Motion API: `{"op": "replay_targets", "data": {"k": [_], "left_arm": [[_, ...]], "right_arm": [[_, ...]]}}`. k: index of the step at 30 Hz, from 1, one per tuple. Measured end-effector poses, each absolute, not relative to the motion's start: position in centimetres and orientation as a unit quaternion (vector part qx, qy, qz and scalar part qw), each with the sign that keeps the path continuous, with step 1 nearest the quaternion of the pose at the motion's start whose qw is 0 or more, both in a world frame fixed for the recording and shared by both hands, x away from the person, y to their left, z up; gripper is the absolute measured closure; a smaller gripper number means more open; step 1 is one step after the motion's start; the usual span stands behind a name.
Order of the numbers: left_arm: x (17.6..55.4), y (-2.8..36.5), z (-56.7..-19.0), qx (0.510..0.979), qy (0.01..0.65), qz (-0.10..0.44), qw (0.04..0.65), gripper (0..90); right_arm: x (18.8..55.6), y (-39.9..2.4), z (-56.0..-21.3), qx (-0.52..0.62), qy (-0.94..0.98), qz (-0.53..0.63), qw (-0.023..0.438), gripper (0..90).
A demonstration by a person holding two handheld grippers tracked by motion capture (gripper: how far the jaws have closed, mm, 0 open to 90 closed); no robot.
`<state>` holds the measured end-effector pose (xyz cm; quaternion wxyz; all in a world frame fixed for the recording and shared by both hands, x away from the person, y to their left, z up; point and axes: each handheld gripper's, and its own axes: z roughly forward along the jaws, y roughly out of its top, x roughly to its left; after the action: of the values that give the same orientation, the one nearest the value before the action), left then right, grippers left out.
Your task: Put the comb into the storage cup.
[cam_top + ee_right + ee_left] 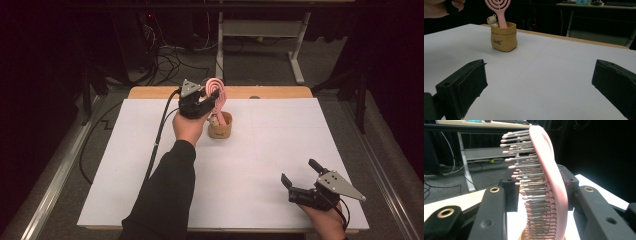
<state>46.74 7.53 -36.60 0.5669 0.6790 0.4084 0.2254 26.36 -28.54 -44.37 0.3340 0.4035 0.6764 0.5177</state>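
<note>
The pink hairbrush (217, 95) stands upright in a small tan pouch (220, 131) just above the centre of the high view, handle down in the pouch and its round head with concentric slots at the top. The left gripper (207, 100) is at the brush head, and its fingers (491, 215) sit on either side of it in the left gripper view, one at the bristle side and one at the smooth back. They look to be pinching the head, though the contact at the pads is hard to make out there (the bristles hide the near one). A small pale bear-like figure (491, 20) also pokes out of the pouch beside the brush handle.

The right gripper (300, 182) rests at the lower right of the high view, on the white tabletop (260, 150), well apart from the pouch. Its fingers (464, 85) are spread wide with nothing between them.
</note>
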Motion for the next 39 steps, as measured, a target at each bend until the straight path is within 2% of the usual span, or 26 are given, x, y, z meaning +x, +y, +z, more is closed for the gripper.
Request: {"op": "replay_targets", "data": {"k": [16,36,39], "left_arm": [[46.48,7.84,-36.49,0.692,0.395,0.253,0.549,55.9],[46.59,8.11,-36.82,0.706,0.385,0.255,0.537,52.6],[46.81,8.19,-37.05,0.708,0.391,0.244,0.535,47.2]], "right_arm": [[26.27,-28.35,-44.37,0.400,0.679,0.516,0.336,0.0],[26.25,-28.35,-44.27,0.401,0.677,0.516,0.338,0.0],[26.28,-28.37,-44.31,0.401,0.677,0.515,0.339,0.0]]}}
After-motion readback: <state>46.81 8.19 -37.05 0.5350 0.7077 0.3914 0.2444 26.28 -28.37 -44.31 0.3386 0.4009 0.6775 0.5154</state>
